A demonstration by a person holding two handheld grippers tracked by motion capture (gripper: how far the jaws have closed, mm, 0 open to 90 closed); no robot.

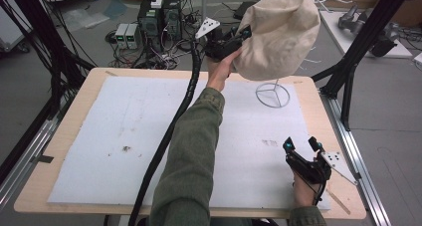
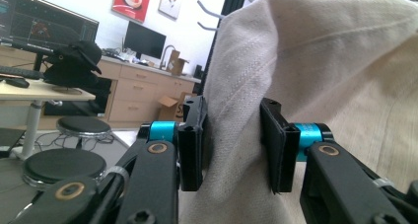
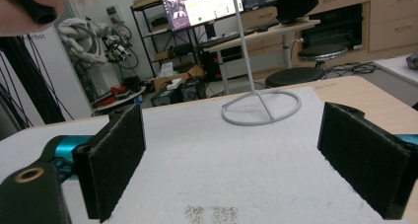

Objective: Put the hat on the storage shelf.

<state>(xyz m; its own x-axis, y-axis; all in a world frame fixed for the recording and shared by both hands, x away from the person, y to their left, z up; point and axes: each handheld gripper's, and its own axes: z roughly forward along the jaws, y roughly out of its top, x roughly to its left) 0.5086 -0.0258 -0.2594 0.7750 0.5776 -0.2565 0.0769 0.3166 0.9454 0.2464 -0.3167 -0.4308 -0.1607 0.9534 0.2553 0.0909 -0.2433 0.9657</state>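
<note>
A beige cloth hat [image 1: 278, 34] sits draped over the top of a white wire stand whose ring base [image 1: 272, 95] rests on the far right of the mat. My left gripper [image 1: 243, 38] is raised at the hat's left side. In the left gripper view a loose fold of the cloth [image 2: 345, 86] lies between its pads [image 2: 191, 135], which stand apart without squeezing it, so the left gripper [image 2: 234, 142] is open. My right gripper [image 1: 301, 145] rests low at the mat's near right, open and empty [image 3: 231, 160], facing the stand base [image 3: 261, 108].
A white foam mat [image 1: 99, 136] covers the wooden table [image 1: 35, 186]. A thick black corrugated cable [image 1: 169, 131] trails across the middle from the left gripper. Black frame posts [image 1: 356, 61] stand at the right. Electronics boxes [image 1: 159, 17] sit on the floor beyond the far edge.
</note>
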